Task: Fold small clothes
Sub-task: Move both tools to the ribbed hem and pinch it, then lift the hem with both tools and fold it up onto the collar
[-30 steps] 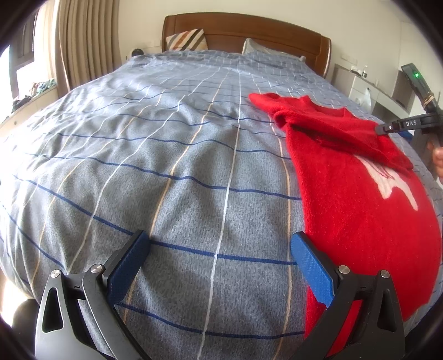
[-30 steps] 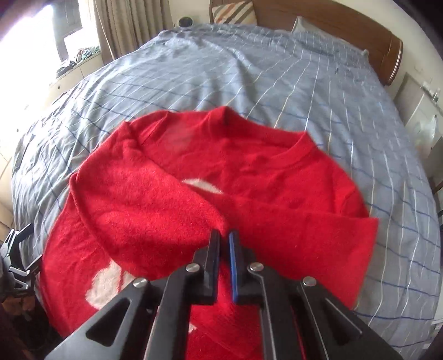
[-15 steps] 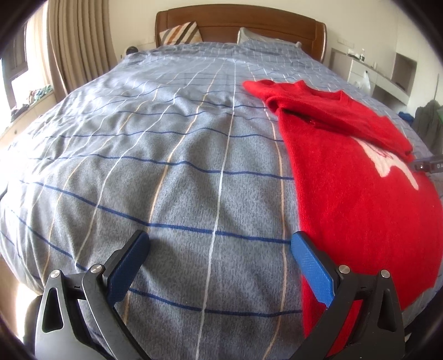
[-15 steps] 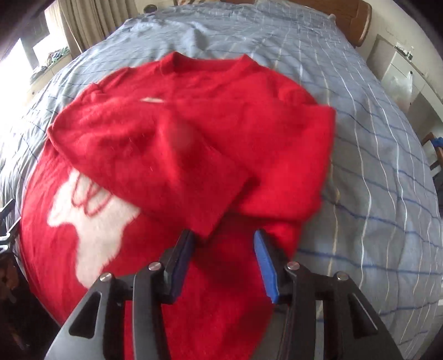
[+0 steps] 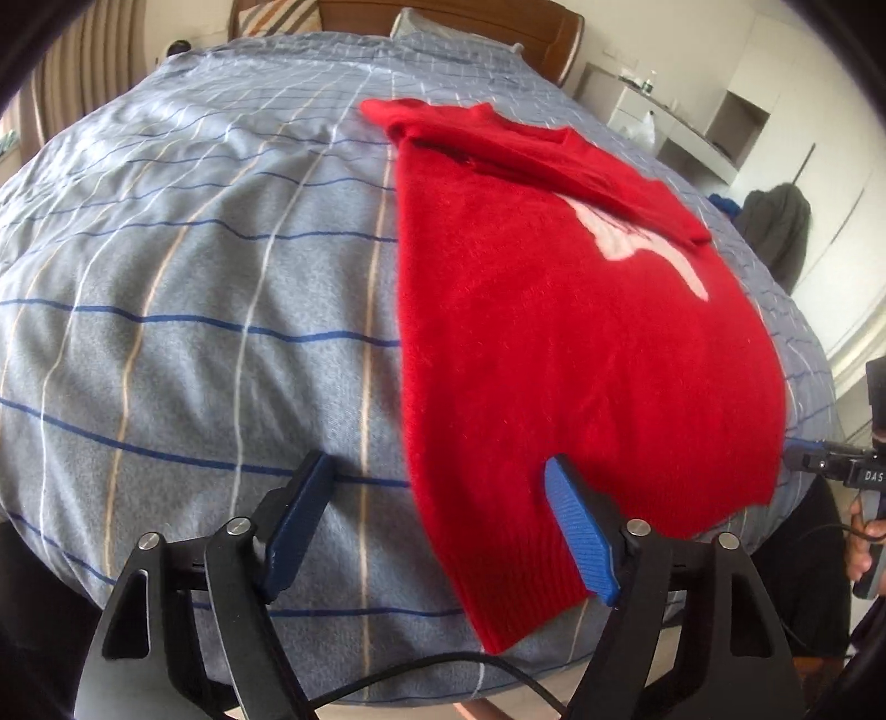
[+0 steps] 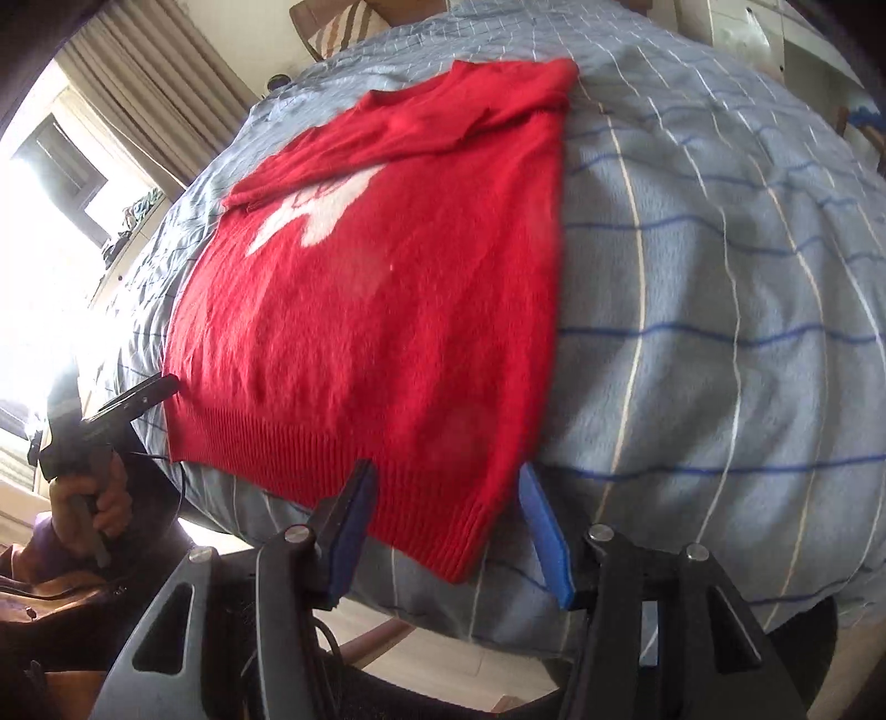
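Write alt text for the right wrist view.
A red sweater with a white motif lies flat on a blue-striped grey bedspread, sleeves folded across its chest. The right tool, open, straddles the hem's near corner.

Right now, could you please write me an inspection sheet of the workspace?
Surface: bed with grey striped cover.
Job's things: red sweater, flat, sleeves folded over the chest.
Clutter: nothing seen on the cover.
Grippers: left gripper open, jaws just closing, at one hem corner; right gripper open, jaws just opening, hem corner between them.
Cables: black cable under the left gripper.
Surroundings: headboard, curtains, shelves.
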Motion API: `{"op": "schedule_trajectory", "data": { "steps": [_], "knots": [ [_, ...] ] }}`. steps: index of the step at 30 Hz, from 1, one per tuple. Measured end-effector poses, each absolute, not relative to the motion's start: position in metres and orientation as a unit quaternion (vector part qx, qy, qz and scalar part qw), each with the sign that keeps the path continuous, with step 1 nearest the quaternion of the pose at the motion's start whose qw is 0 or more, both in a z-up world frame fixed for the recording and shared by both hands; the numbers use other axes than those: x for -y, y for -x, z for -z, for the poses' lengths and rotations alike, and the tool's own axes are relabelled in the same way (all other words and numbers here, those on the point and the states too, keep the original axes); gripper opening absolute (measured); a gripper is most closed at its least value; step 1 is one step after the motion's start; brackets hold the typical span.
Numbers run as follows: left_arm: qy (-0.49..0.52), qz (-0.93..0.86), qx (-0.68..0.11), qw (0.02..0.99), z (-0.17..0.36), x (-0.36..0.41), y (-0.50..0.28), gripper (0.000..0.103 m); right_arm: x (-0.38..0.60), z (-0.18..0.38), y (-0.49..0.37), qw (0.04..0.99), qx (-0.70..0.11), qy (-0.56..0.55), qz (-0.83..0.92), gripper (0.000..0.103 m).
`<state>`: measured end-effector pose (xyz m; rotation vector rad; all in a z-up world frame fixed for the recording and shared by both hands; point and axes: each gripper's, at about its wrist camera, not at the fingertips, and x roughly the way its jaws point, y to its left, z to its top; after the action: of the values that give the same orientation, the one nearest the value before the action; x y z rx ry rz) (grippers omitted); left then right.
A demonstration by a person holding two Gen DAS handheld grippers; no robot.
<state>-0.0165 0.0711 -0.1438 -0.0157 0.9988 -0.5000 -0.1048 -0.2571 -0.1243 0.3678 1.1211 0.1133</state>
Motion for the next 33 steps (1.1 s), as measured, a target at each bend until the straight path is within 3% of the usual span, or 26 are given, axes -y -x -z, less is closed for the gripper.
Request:
{"op": "schedule_trajectory", "data": {
  "steps": [6,7,8,9,10,13,20,25,33],
  "knots": [
    [0.005,0.266,-0.515,0.815,0.155,-0.063,0.027,0.044,0.252,0.148,0.114,0.812,-0.541,-0.208,-0.071,0.051],
    [0.007,0.265,-0.525,0.809,0.157,-0.062,0.026,0.033,0.254,0.150,0.113,0.809,-0.541,-0.219,-0.073,0.045],
    [0.012,0.266,-0.535,0.802,0.159,-0.063,0.025,0.015,0.255,0.152,0.111,0.805,-0.542,-0.227,-0.078,0.039],
    [0.022,0.270,-0.548,0.791,0.162,-0.064,0.024,0.004,0.255,0.153,0.110,0.801,-0.544,-0.233,-0.086,0.016],
    [0.029,0.271,-0.554,0.787,0.162,-0.066,0.024,0.003,0.255,0.154,0.110,0.797,-0.548,-0.236,-0.094,0.005],
    [0.048,0.272,-0.547,0.790,0.150,-0.075,0.029,0.002,0.260,0.144,0.114,0.804,-0.529,-0.256,-0.091,0.005],
    [0.150,0.315,-0.465,0.814,0.066,-0.088,-0.007,0.002,0.276,0.067,0.093,0.860,-0.406,-0.292,-0.099,0.005],
    [0.161,0.296,-0.428,0.839,0.044,-0.063,-0.103,0.002,0.296,0.041,0.003,0.887,-0.354,-0.281,-0.090,0.005],
    [0.134,0.245,-0.460,0.843,0.066,-0.011,-0.240,0.002,0.344,0.061,-0.151,0.870,-0.383,-0.306,-0.054,0.005]
  ]
}}
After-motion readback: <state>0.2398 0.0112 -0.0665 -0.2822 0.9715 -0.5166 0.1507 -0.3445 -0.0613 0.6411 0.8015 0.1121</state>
